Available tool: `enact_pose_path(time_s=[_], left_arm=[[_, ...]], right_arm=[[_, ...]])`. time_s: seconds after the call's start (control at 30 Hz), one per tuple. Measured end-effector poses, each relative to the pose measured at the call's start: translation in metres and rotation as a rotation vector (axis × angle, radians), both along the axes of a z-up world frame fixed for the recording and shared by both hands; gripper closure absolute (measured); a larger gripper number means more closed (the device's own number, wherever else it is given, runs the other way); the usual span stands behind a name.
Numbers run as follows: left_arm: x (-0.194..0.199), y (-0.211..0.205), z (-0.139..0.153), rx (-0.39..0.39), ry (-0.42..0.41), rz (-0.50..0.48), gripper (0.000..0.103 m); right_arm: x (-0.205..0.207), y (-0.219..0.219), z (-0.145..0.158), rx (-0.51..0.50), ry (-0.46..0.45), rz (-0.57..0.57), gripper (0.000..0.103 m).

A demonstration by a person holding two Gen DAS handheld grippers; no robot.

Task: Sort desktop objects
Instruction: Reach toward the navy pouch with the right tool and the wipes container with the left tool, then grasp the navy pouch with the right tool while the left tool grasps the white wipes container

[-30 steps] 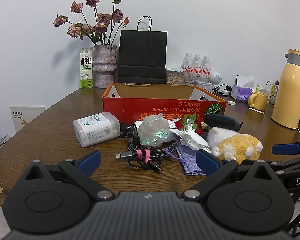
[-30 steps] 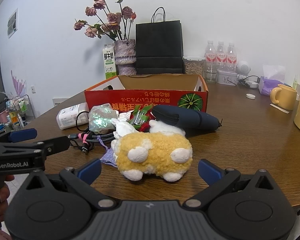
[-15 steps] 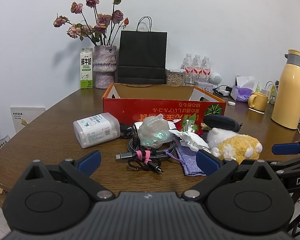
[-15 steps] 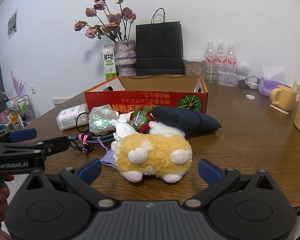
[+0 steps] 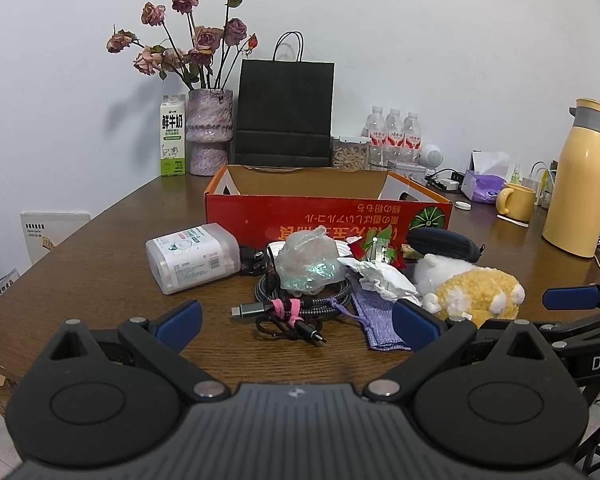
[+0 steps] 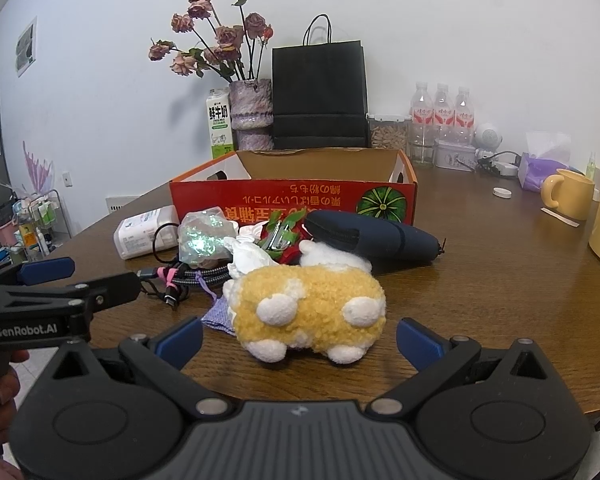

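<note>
A pile of objects lies in front of an open red cardboard box [image 5: 328,216] [image 6: 292,200]: a white plastic container [image 5: 192,258], a coiled cable [image 5: 296,308], a clear crumpled bag [image 5: 308,264], a purple cloth [image 5: 374,316], a dark pouch [image 6: 368,236] and a yellow plush toy [image 6: 312,308] [image 5: 476,292]. My left gripper [image 5: 296,324] is open and empty, just short of the cable. My right gripper [image 6: 300,340] is open and empty, with the plush toy just ahead between its fingers.
Along the wall stand a vase of dried roses [image 5: 210,136], a milk carton [image 5: 173,140], a black paper bag [image 5: 286,112] and water bottles [image 5: 394,136]. A yellow mug [image 5: 516,202] and a yellow thermos [image 5: 578,184] stand at the right. The table's front edge is close below both grippers.
The right gripper has crept slightly closer to the plush toy. The left gripper has barely moved. Both stay open.
</note>
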State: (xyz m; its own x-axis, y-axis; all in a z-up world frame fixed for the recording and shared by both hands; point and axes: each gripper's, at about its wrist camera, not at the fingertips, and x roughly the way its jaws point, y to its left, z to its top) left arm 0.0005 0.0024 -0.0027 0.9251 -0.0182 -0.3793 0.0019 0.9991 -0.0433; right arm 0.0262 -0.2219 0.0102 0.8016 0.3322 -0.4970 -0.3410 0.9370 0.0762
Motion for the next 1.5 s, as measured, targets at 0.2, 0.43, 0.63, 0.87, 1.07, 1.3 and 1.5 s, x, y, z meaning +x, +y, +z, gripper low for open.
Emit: enact_pose_path(time_s=[0.2, 0.43, 0.63, 0.87, 1.07, 1.3, 1.5], left_arm=[[0.003, 0.003, -0.002, -0.002, 0.011, 0.003, 0.000], [0.016, 0.013, -0.002, -0.002, 0.038, 0.034, 0.000], [0.041, 0.031, 0.012, 0.031, 0.043, 0.085, 0.000], [0.090, 0.054, 0.028, 0.071, 0.102, 0.131, 0.000], [0.129, 0.066, 0.026, 0.086, 0.176, 0.151, 0.000], [0.165, 0.074, 0.009, 0.067, 0.275, 0.198, 0.000], [0.181, 0.086, -0.003, 0.009, 0.327, 0.238, 0.000]], right_arm=[[0.003, -0.001, -0.003, -0.001, 0.009, -0.003, 0.000], [0.018, -0.002, -0.005, 0.004, 0.023, 0.000, 0.000], [0.045, -0.008, 0.009, 0.034, 0.004, -0.007, 0.000], [0.102, -0.012, 0.021, -0.001, 0.046, -0.038, 0.000], [0.156, -0.011, 0.028, -0.037, 0.136, -0.073, 0.000], [0.203, -0.004, 0.023, -0.066, 0.258, -0.128, 0.000], [0.225, -0.001, 0.015, -0.085, 0.336, -0.166, 0.000]])
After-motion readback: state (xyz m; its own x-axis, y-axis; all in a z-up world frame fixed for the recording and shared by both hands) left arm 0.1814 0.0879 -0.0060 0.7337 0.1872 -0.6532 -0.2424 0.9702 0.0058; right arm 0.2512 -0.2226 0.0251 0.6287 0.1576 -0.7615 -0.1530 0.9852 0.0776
